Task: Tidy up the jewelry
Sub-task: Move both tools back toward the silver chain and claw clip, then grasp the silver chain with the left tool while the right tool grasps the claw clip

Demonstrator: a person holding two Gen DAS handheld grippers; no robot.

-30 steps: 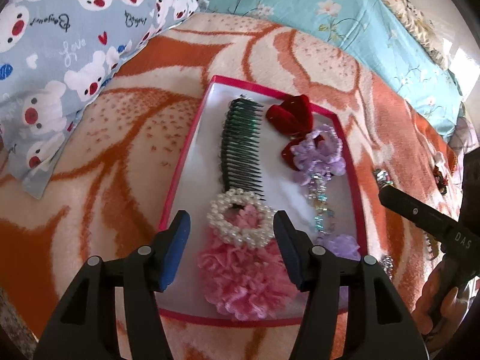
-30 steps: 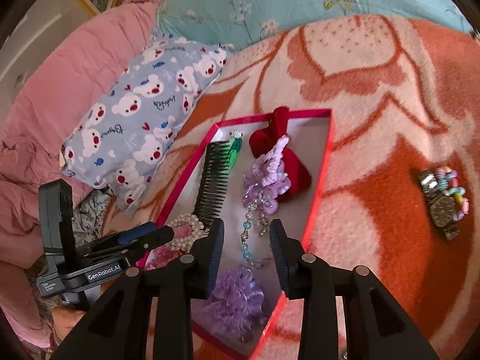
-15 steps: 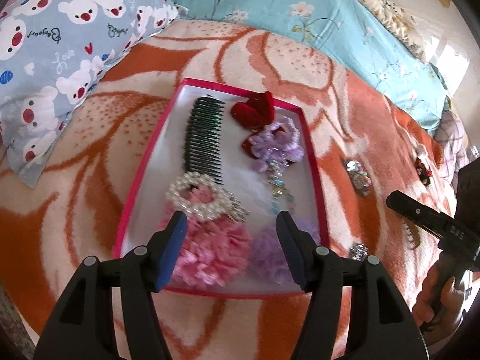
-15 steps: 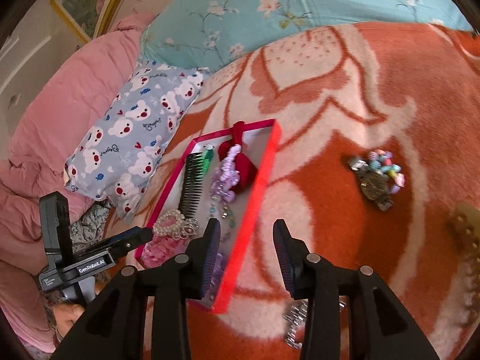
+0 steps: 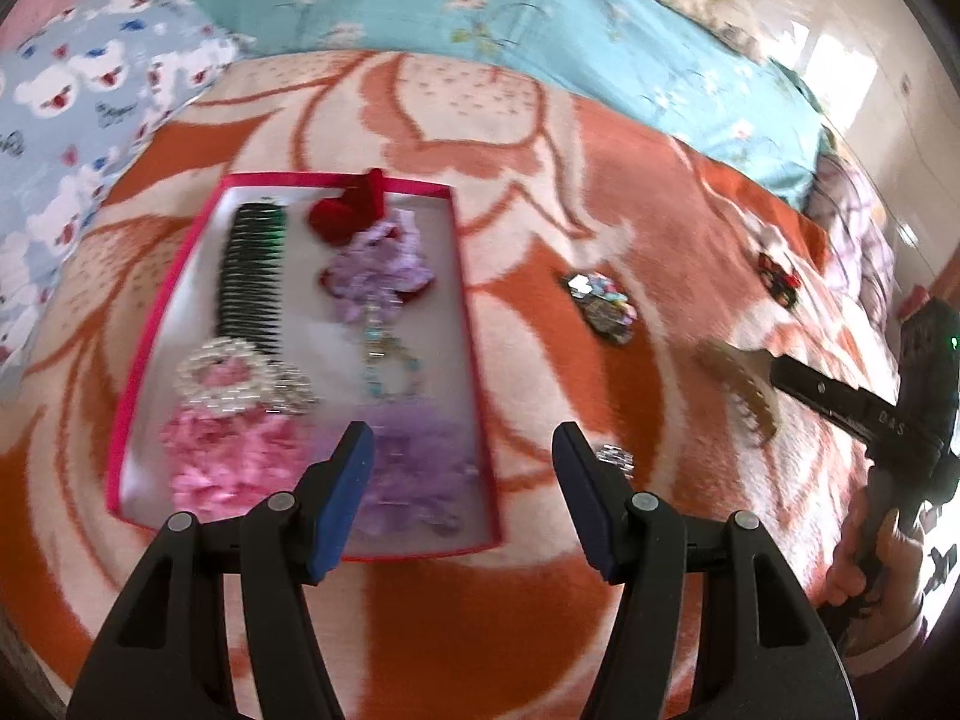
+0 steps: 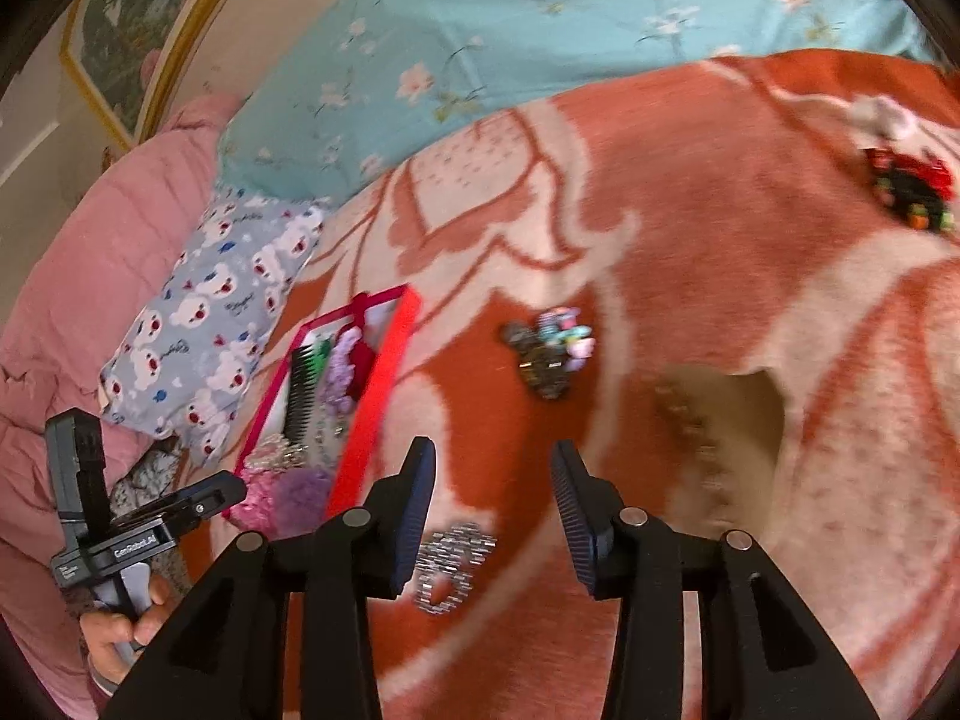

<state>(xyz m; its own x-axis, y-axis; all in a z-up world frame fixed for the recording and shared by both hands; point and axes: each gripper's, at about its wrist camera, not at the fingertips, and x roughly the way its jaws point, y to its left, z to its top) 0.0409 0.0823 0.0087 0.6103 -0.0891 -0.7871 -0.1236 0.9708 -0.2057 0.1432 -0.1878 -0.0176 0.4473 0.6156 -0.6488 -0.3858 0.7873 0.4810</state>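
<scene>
Your red-rimmed tray (image 5: 162, 324) lies on the orange-and-cream blanket (image 5: 540, 192) of the bed, and it already carries a black comb (image 5: 249, 282), a dark red velvet bow (image 5: 351, 210), a lilac flower piece with a bead string (image 5: 375, 276), a pearl ring scrunchie (image 5: 225, 372), a pink frilly scrunchie (image 5: 228, 462) and a purple one (image 5: 420, 462). Outside the tray, a small sparkly silver clip (image 6: 453, 558) lies loose on the blanket just beside the tray's near corner. Farther out sit a dark watch with a pastel bead band (image 6: 549, 348), a tan claw clip (image 6: 690, 420) that is too blurred to read in detail, and a red-and-black piece (image 6: 909, 192) well apart towards the bed's far edge. Your left hand-held gripper (image 5: 462, 498) hangs above the tray's near right corner with its jaws about half open and nothing between them. Your right hand-held gripper (image 6: 492, 516) hangs over the blanket with its jaws opening and empty; the silver clip lies below, by its left finger, untouched. A bear-print pillow (image 6: 210, 312) and a turquoise floral cover (image 6: 480, 60) border the blanket, with a pink quilt (image 6: 90, 252) beyond.
</scene>
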